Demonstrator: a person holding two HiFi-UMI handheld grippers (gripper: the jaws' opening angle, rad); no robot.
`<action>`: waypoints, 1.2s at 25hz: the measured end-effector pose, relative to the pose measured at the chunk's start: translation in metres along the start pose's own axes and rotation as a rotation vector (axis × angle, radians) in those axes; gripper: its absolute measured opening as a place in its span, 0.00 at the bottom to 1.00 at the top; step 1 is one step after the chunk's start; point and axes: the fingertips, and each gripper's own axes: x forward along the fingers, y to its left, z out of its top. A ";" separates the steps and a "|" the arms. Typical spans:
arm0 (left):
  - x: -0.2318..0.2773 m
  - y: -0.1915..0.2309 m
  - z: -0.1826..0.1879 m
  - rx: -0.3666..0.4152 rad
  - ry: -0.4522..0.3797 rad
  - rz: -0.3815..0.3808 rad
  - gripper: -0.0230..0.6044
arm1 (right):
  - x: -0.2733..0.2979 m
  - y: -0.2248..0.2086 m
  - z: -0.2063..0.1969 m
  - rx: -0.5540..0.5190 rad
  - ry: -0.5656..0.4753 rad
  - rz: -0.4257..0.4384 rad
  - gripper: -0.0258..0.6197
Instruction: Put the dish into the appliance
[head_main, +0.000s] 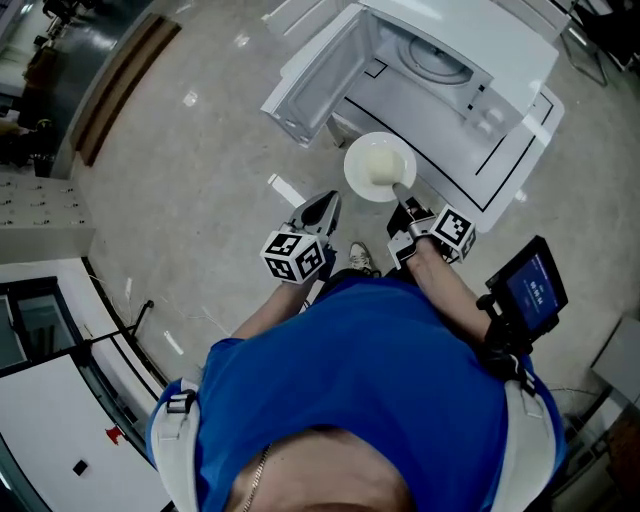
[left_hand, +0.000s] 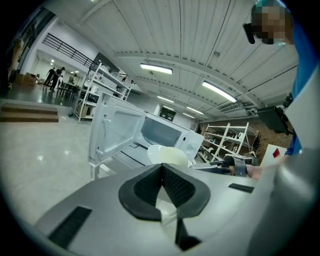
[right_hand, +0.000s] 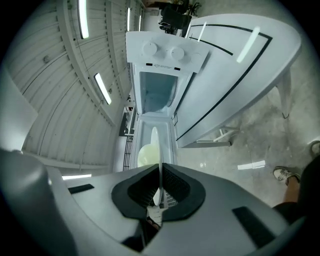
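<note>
No legible text, label, number or sign.

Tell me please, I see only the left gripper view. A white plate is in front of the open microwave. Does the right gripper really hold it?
Observer: Yes. In the right gripper view, the right gripper is shut on the rim of the plate, which stands edge-on between the pads.
Operator: Is it already inside?
Observer: No. The head view shows it outside the microwave, just in front of its opening.
Operator: Is anything inside?
Observer: Only the round turntable shows in there.
</note>
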 end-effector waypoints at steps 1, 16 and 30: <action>0.002 0.007 0.001 0.003 0.009 -0.015 0.05 | 0.006 -0.001 0.000 0.005 -0.021 -0.001 0.05; 0.047 0.039 0.027 0.051 0.073 -0.174 0.04 | 0.053 -0.002 0.051 0.059 -0.248 0.000 0.05; 0.122 0.040 0.055 0.060 0.096 -0.198 0.05 | 0.091 -0.004 0.146 0.067 -0.341 0.000 0.06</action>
